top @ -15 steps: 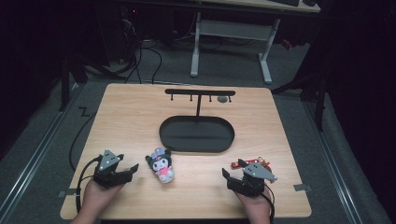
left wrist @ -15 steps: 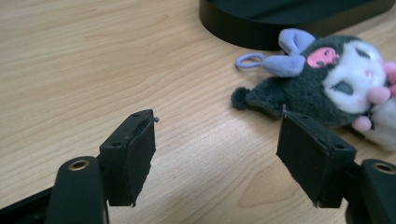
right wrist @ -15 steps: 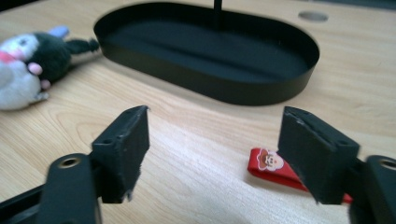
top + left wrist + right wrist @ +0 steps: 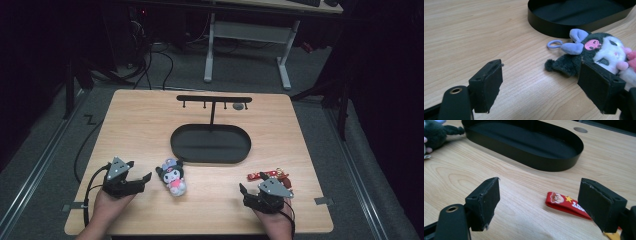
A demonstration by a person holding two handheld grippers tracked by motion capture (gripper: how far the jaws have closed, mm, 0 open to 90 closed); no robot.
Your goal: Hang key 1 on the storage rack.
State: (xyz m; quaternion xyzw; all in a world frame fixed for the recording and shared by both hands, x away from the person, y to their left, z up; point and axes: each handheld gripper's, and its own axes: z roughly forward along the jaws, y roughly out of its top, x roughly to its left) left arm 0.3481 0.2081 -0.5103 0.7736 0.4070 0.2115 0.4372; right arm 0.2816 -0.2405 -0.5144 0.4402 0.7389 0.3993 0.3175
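Near the table's (image 4: 150,112) front left corner the left tongs (image 4: 141,180) rest low over the wood with their jaws spread wide and nothing between them. They are angled toward the plush keychain (image 4: 173,178), which lies on its back just beside them, along the front edge and left of centre. In the left gripper view its blue loop (image 4: 554,44) lies flat on the wood, pointing toward the black oval tray (image 4: 210,145); that loop looks like the part meant for hanging. The tray sits at the table's middle, and a thin post rises from its far side to a bar with hooks (image 4: 214,100), probably where the keychains belong. Toward the front right corner the right tongs (image 4: 248,194) also stand wide apart and empty. The red strap keychain (image 4: 564,203) lies flat just beside them, ahead of the right-hand jaw in the right gripper view, not between the pads. Each pair of tongs seems parked next to its own item, ready for a pickup.
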